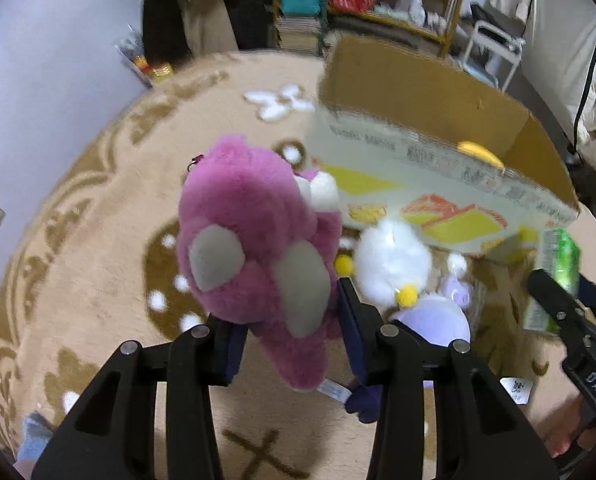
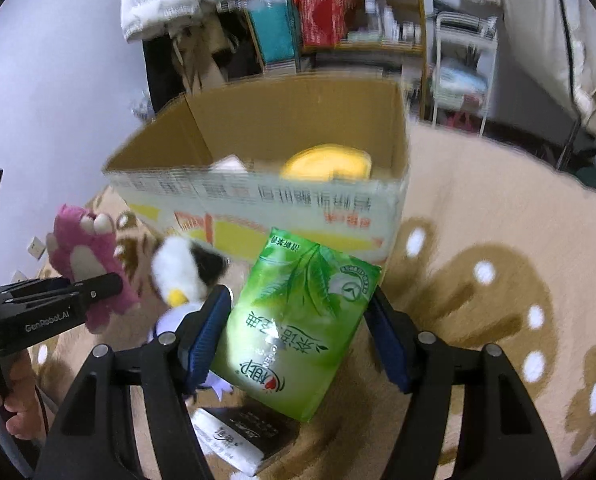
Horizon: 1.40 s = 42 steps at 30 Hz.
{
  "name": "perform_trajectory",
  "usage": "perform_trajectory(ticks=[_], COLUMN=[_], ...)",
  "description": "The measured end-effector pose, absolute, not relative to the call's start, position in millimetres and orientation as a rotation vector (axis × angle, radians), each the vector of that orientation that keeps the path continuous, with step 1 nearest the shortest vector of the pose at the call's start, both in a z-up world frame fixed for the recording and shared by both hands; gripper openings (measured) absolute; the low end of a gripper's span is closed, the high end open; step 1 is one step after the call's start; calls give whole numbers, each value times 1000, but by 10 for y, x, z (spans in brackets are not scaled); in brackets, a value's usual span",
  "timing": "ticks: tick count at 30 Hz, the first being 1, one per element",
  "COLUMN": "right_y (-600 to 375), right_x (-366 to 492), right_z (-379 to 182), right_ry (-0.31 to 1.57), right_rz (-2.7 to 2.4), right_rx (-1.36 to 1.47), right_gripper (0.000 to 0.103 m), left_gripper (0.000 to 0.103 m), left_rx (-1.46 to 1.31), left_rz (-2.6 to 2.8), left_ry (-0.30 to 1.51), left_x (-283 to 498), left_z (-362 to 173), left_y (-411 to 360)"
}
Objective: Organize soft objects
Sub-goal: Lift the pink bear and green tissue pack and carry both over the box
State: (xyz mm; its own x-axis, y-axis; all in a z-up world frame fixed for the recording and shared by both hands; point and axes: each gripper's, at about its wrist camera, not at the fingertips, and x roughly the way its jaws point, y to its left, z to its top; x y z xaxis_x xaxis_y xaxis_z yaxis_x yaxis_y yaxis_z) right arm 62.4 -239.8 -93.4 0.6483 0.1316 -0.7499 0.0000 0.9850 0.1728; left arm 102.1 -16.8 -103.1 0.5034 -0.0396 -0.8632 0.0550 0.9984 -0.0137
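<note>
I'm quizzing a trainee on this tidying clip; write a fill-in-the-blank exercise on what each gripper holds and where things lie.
1. The left gripper is shut on a ____ plush bear.
2. The right gripper holds a green pack of ____.
3. A yellow object lies inside the open cardboard ____.
4. The white plush bird lies on the ____ in front of that container.

Missing words: pink; tissues; box; carpet
</note>
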Motion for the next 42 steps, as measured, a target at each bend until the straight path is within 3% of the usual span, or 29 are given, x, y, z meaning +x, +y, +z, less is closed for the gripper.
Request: perform_trajectory(ticks=[16,42], right_y=[-2527,-2606], right_x=[382,936], right_z=[-336,-349], right_ry=[620,571], right_rz=[48,73], right_rx=[159,143], right_gripper=[71,71], left_gripper=[40,41], left_rx=[101,198], left_rz=[-73,-146], left_ry=[586,491], left_x=[654,1147], left_z=[-181,-148], left_y=[-288,-717])
